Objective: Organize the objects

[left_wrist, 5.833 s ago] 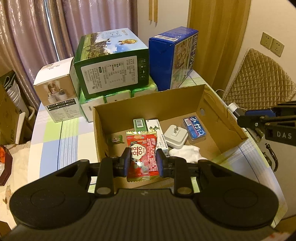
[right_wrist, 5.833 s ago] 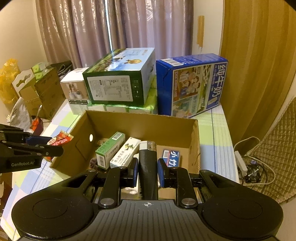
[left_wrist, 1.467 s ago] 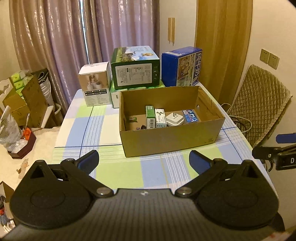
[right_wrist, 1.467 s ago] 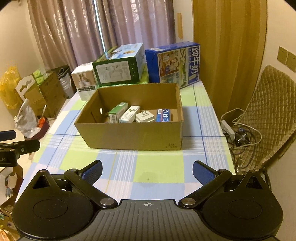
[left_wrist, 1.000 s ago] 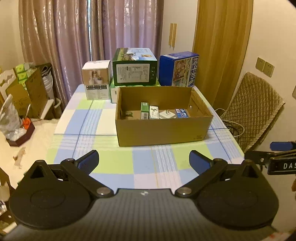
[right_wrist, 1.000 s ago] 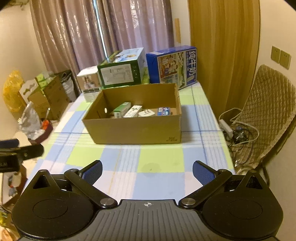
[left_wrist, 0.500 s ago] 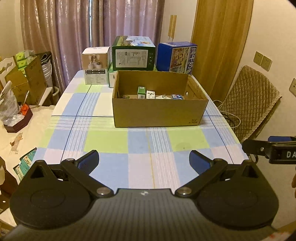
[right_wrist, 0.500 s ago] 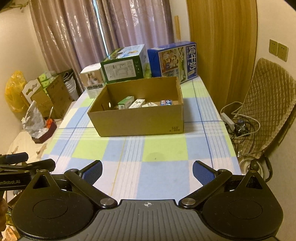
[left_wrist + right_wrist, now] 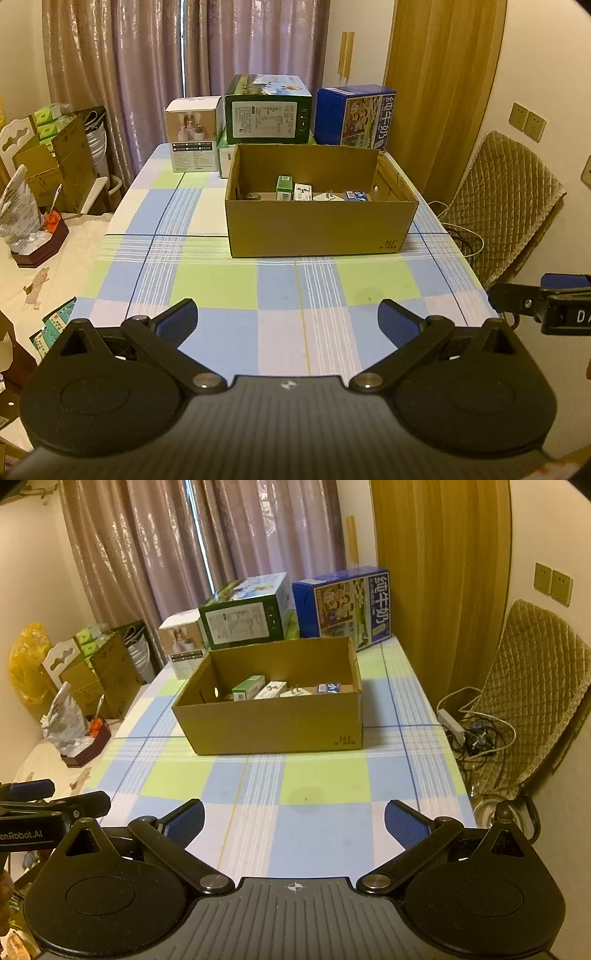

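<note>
- checked cloth in blue, green and white covers the counter (image 9: pixel 295 288), with curtains behind and a quilted chair (image 9: pixel 506 206) off to one side.
- an open cardboard box (image 9: pixel 321 229) sits toward the far half of the counter; its open top suits dropping things in from above.
- inside it, small packs stand in a row along the bottom: a green carton (image 9: pixel 284 186), a white carton (image 9: pixel 303 191), a white plug adapter (image 9: pixel 328 195) and a blue packet (image 9: pixel 355 195).
- three larger boxes are stacked just behind it, out of the working space.
- the left tongs (image 9: pixel 288 321) are spread wide with nothing between the blue pads; the right tongs (image 9: pixel 293 821) likewise gape empty.
- both hang over the near edge, well apart from the box.
- no loose items show on the cloth, so the sorting looks finished or nearly so.
</note>
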`<state>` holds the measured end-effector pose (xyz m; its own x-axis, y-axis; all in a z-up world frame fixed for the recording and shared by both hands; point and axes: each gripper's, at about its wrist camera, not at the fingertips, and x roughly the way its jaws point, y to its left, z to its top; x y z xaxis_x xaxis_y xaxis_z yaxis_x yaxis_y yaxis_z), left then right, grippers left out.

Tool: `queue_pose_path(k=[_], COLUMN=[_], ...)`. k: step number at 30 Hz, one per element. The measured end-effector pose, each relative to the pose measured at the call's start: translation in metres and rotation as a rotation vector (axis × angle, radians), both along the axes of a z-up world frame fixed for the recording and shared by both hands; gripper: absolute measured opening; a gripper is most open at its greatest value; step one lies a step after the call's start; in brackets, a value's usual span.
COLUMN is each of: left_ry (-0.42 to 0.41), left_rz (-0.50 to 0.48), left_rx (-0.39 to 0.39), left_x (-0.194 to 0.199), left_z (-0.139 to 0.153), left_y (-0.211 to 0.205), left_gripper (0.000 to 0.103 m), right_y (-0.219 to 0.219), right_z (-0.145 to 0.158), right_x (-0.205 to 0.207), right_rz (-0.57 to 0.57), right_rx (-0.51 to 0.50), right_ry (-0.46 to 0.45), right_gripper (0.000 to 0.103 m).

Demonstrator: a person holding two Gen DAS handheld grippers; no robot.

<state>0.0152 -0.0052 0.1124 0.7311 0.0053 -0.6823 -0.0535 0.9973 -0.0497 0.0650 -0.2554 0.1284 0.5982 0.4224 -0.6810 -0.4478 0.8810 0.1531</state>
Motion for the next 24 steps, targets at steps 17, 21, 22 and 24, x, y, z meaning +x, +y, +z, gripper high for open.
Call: queue_pose_path(k=[17, 21, 22, 24], left_ry=[-0.006, -0.007, -0.007, -0.006], left_rz=[-0.006, -0.008, -0.008, -0.008], left_rx=[-0.004, -0.005, -0.005, -0.006], left_x=[-0.0017, -0.0019, -0.0022, -0.0021], left_z=[0.0002, 0.0004, 0.0007, 0.0009], left_y=[-0.0018, -0.0022, -0.0025, -0.0027], left_gripper=[0.102, 0.102, 0.102, 0.102], right_y=[0.0048, 0.0047, 0.0048, 0.0047], right_z=[0.0011, 0.0007, 0.0007, 0.0009], right_x=[-0.0054, -0.0060, -0.0060, -0.0060], right_rz=[0.008, 0.010, 0.010, 0.010], right_rx=[-0.007, -0.010, -0.011, -0.010], right_ry=[-0.010, -0.009, -0.008, -0.009], right_gripper=[0.101, 0.101, 0.101, 0.101])
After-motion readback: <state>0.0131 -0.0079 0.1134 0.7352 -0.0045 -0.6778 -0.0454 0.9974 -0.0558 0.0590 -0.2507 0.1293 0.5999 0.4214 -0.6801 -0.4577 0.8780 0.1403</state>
